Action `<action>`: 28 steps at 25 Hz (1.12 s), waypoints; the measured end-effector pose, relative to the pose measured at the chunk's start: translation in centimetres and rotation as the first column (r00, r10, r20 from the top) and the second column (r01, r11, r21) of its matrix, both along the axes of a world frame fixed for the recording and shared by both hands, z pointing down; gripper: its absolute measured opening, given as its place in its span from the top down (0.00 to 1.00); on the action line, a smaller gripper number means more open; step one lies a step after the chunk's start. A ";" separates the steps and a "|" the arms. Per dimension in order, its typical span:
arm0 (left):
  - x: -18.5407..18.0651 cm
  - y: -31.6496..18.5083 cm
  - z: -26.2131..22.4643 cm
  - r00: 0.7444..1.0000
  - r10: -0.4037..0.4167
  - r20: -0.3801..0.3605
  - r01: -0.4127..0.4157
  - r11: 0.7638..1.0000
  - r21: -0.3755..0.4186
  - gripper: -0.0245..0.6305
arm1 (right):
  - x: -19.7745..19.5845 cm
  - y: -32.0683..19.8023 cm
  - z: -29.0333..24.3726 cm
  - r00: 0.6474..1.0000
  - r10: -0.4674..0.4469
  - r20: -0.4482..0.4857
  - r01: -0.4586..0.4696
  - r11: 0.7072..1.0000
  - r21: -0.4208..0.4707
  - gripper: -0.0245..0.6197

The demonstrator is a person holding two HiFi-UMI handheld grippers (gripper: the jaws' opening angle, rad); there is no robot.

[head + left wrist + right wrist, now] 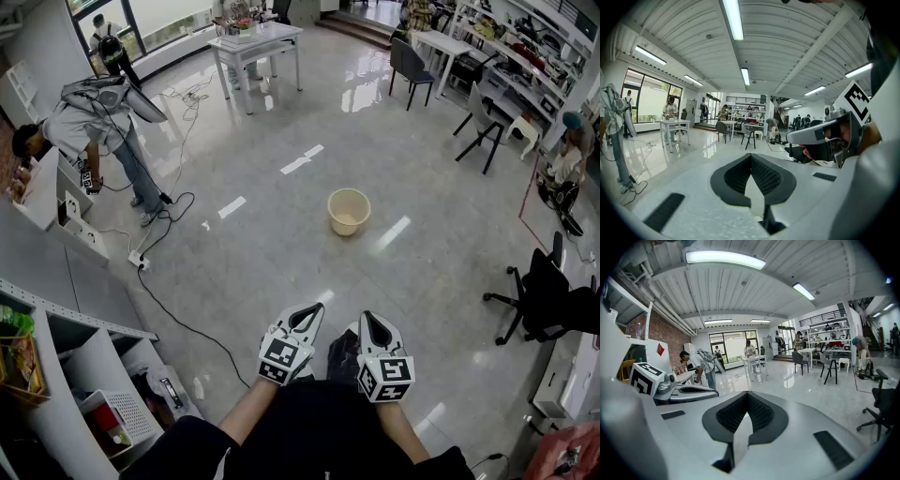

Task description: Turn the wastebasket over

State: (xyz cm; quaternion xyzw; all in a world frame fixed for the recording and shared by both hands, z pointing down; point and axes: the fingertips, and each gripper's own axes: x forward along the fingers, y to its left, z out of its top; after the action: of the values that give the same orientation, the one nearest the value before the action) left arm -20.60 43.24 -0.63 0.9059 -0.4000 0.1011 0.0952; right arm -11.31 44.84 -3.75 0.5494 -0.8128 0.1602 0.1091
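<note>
The wastebasket [349, 211] is a cream round bin. It stands upright on the grey floor with its mouth up, some way ahead of me in the head view. Both grippers are held close to my body, well short of it. My left gripper [313, 311] is shut with nothing in it, and its closed jaws [751, 158] point across the room. Beside it, my right gripper [367, 320] is shut and empty too, its jaws [748, 395] meeting at the tip. Neither gripper view shows the wastebasket.
A person [94, 127] bends over a white bench at the left. Cables [173, 211] and a power strip [139, 261] lie on the floor there. A white table [255, 42] stands at the back, chairs [483, 122] to the right, an office chair [542, 300] near right, shelving [84, 361] at lower left.
</note>
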 end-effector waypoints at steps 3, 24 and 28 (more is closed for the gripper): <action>0.1 -0.2 0.3 1.000 0.002 0.001 -0.002 1.000 0.000 0.95 | -0.1 -0.1 0.1 1.000 0.001 0.000 -0.001 1.000 -0.001 0.95; 0.1 -1.3 1.1 1.000 0.019 0.000 -0.019 1.000 -0.015 0.95 | 0.3 -0.8 0.6 0.998 0.029 0.063 -0.029 1.000 -0.012 0.95; 1.2 -2.3 1.5 0.999 0.038 -0.007 -0.038 0.999 -0.020 0.95 | 1.2 -1.3 0.4 0.998 0.045 0.051 -0.044 0.999 -0.002 0.95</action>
State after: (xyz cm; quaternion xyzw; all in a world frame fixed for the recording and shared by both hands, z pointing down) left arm -19.43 40.93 0.86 0.9127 -0.3815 0.1037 0.1036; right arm -10.06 43.50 -3.38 0.5630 -0.8028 0.1771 0.0848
